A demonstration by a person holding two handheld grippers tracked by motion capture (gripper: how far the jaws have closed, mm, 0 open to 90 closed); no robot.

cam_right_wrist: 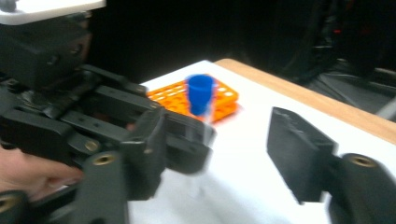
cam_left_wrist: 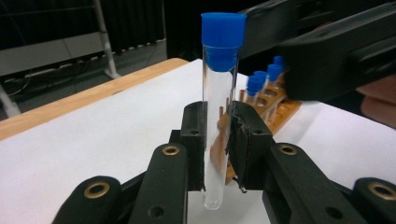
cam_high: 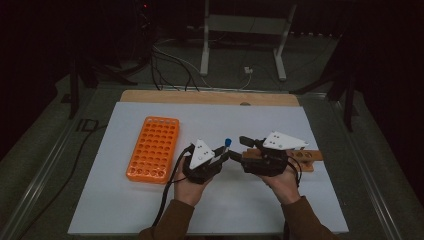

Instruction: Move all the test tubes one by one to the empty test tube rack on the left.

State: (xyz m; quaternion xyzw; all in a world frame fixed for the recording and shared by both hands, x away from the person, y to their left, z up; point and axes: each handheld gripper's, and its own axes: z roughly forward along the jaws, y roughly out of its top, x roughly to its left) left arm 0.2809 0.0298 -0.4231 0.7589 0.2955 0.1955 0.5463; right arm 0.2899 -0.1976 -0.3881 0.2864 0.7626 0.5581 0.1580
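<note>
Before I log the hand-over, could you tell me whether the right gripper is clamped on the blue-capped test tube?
No, the right gripper stands open with its pads clear of the test tube, which the left gripper clamps upright.

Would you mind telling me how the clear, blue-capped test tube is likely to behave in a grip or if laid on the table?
The clear, blue-capped test tube looks thin-walled and smooth, so probably fragile and slippery; the left hand-held gripper clamps it upright. It appears empty, so likely light. Being round, it would probably roll if laid on the white table.
</note>
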